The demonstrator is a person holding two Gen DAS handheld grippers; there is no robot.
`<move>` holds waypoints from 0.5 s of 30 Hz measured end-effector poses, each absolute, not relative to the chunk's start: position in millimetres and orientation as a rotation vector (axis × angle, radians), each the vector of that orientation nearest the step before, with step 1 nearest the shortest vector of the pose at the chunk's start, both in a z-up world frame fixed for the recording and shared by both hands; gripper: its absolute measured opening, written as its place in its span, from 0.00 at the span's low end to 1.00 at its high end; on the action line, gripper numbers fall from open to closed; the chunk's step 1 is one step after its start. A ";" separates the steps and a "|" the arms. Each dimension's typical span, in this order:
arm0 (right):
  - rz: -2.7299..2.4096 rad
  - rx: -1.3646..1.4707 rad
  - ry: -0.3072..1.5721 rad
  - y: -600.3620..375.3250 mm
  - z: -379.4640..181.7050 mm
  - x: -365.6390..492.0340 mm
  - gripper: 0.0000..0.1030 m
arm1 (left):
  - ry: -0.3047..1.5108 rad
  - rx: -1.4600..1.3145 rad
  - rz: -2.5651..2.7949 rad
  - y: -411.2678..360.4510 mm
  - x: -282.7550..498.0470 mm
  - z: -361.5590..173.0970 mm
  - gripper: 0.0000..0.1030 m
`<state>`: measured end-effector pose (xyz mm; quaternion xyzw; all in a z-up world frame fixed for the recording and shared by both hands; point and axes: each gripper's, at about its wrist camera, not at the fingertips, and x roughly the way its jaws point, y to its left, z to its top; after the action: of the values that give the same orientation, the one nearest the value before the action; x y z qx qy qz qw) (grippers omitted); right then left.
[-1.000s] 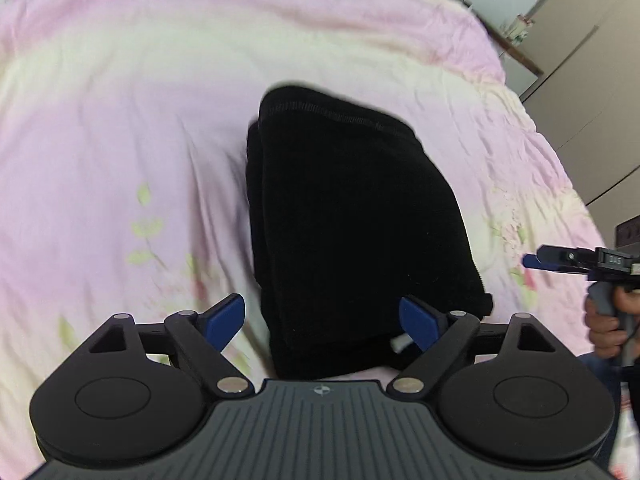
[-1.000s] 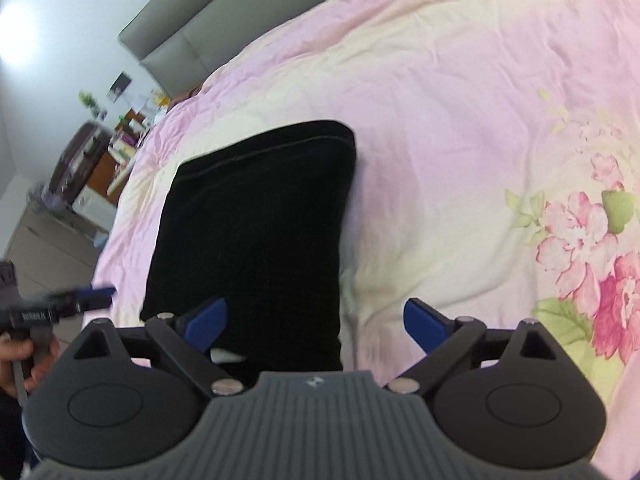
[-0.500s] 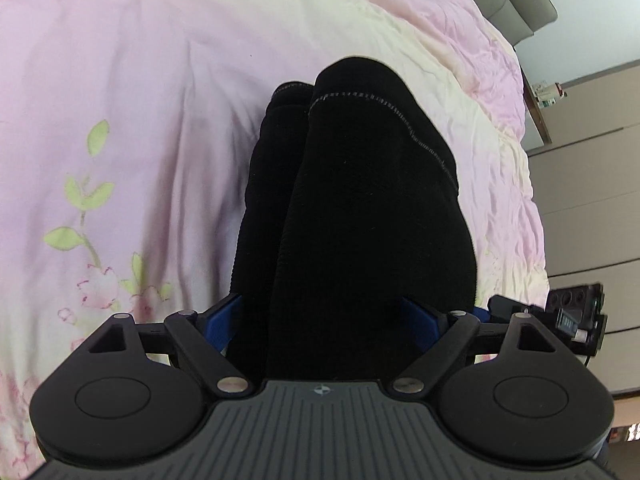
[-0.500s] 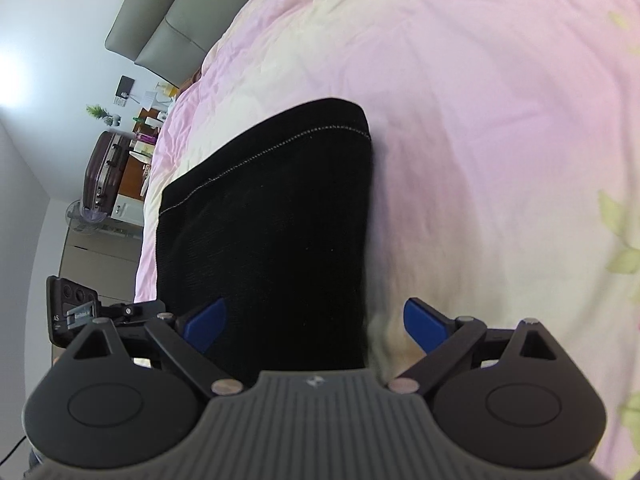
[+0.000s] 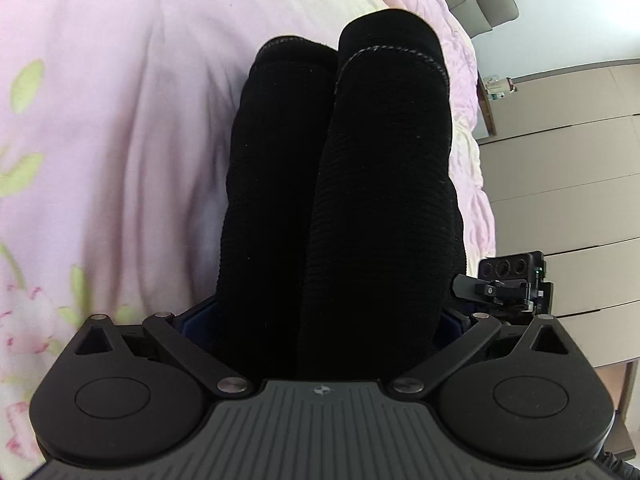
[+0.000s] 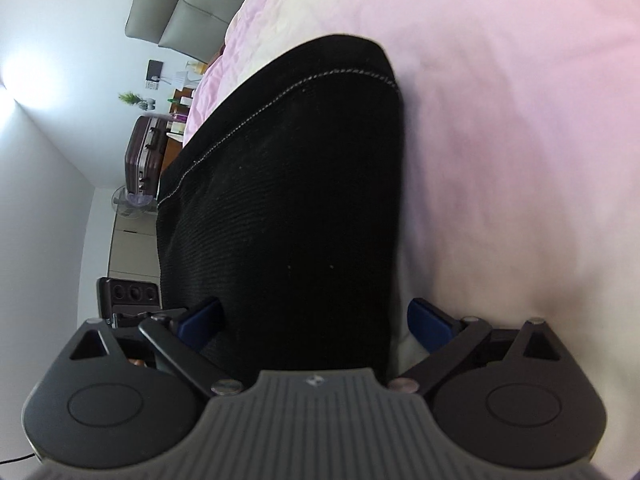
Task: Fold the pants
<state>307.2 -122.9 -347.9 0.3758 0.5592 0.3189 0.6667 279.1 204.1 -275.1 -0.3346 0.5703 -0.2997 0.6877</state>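
The folded black pants (image 5: 360,184) lie on the pink floral bedspread (image 5: 112,120). In the left wrist view my left gripper (image 5: 326,320) is open, its blue fingers straddling the near end of the bundle, whose upper layers bulge apart. In the right wrist view the pants (image 6: 288,220) fill the gap of my right gripper (image 6: 316,320), which is open with blue fingers (image 6: 430,322) on either side of the near end. The right gripper also shows at the right of the left wrist view (image 5: 508,284).
A grey headboard (image 6: 172,12) stands at the bed's far end. A suitcase (image 6: 144,156) and a cluttered side table stand beside the bed. Beige wardrobe doors (image 5: 568,184) lie past the bed's edge. Bare bedspread (image 6: 500,140) stretches to the right.
Both grippers have dropped low and pushed forward onto the near end of the folded pants, which now sits between their open fingers. The other gripper has come close alongside.
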 end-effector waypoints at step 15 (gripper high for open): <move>0.782 0.780 1.260 -82.4 -354.3 324.4 0.86 | 1.238 -0.657 -0.715 190.4 274.2 -266.2 1.00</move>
<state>324.4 -82.4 -354.3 0.3458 0.5590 0.3469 0.6690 274.2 190.4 -266.2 -0.2956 0.5571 -0.3217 0.7063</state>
